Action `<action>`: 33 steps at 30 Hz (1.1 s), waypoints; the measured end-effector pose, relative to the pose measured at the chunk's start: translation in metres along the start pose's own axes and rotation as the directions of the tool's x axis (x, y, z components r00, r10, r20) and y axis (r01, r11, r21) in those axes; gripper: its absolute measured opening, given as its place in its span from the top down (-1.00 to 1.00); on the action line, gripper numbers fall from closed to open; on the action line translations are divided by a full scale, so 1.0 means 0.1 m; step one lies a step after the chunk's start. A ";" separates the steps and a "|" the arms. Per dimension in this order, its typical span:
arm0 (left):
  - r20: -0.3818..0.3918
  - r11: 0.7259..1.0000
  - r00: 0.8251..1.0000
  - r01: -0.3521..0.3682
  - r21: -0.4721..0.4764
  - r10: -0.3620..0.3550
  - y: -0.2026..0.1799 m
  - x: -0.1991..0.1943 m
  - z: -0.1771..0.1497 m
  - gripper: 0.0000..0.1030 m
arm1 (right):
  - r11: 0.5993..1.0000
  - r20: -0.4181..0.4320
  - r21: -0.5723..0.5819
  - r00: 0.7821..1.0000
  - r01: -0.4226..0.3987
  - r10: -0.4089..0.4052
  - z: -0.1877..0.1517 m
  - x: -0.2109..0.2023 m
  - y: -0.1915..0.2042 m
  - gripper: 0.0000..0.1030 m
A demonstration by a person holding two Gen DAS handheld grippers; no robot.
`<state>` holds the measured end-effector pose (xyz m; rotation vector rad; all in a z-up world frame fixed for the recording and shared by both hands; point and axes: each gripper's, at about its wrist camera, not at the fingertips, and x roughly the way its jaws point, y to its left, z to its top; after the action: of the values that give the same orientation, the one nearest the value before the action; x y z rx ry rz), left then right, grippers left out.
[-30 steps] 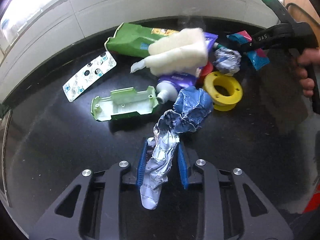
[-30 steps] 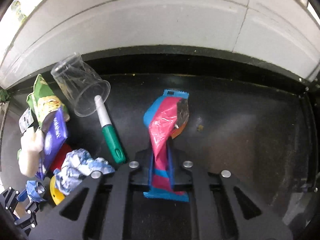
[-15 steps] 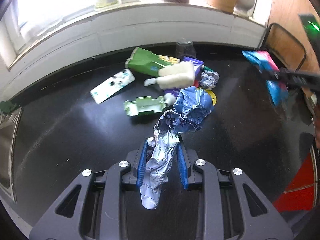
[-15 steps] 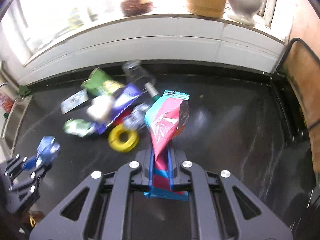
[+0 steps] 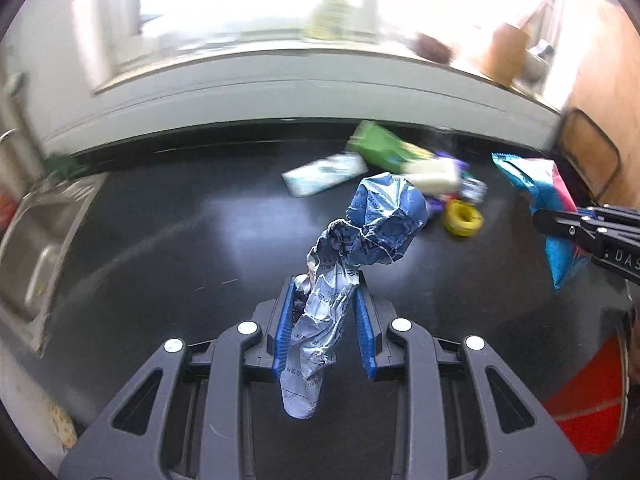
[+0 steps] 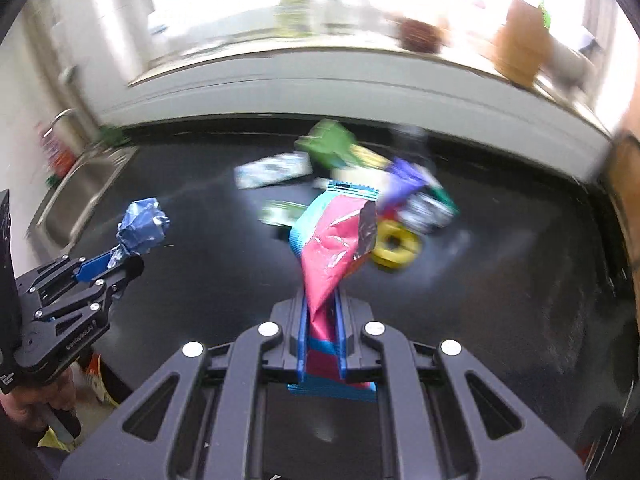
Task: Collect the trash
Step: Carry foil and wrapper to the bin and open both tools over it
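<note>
My left gripper point(image 5: 325, 288) is shut on a crumpled blue and silver wrapper point(image 5: 372, 224) and holds it well above the black counter point(image 5: 160, 248); it also shows at the left of the right wrist view point(image 6: 142, 226). My right gripper point(image 6: 320, 300) is shut on a pink and blue snack wrapper point(image 6: 334, 244), also lifted; that wrapper shows at the right of the left wrist view point(image 5: 540, 196). The remaining trash pile lies far back on the counter: a green packet point(image 5: 376, 148), a white blister pack point(image 5: 324, 174), a yellow tape ring point(image 5: 464, 218).
A steel sink point(image 5: 36, 240) is set in the counter's left end. A white tiled wall and a window sill with jars point(image 5: 504, 54) run along the back. A red object point(image 5: 580, 404) is at the lower right below the counter edge.
Both grippers have pulled up and back from the trash pile, each keeping its wrapper. The pile now looks smaller and farther away, and the sink has come into view.
</note>
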<state>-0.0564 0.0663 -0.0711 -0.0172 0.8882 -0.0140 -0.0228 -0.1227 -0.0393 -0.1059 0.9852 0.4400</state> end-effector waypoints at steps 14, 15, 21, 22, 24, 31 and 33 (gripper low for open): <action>-0.193 0.765 0.912 -0.409 -0.497 0.362 2.28 -1.14 -2.05 0.46 | 0.687 -0.309 -0.465 0.829 -0.559 0.466 -0.46 0.50 3.45 0.77; -0.209 0.749 0.906 -0.422 -0.511 0.368 2.37 -1.17 -2.19 0.46 | 0.644 -0.352 -0.485 0.807 -0.591 0.475 -0.62 0.53 3.71 0.77; -0.305 0.684 0.879 -0.478 -0.552 0.368 2.92 -1.10 -3.03 0.46 | 0.570 -0.493 -0.512 0.763 -0.643 0.418 -1.39 0.96 4.56 0.77; -0.312 0.683 0.883 -0.469 -0.560 0.351 3.00 -1.04 -3.15 0.46 | 0.574 -0.504 -0.511 0.764 -0.640 0.402 -1.46 1.05 4.63 0.77; -0.328 0.688 0.889 -0.455 -0.565 0.318 3.13 -0.83 -3.34 0.46 | 0.588 -0.534 -0.501 0.761 -0.635 0.368 -1.61 1.30 4.76 0.77; -0.369 0.701 0.900 -0.418 -0.578 0.232 3.40 -0.30 -3.78 0.46 | 0.620 -0.610 -0.475 0.742 -0.624 0.279 -1.77 2.01 5.20 0.77; -0.374 0.700 0.902 -0.411 -0.584 0.218 3.47 -0.20 -3.83 0.45 | 0.618 -0.618 -0.480 0.740 -0.623 0.266 -1.77 2.13 5.27 0.77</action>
<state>-0.3648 0.4103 -0.3039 -0.5348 1.1340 0.6476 -0.2747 0.3718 -0.2555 -0.6586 1.3263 1.3119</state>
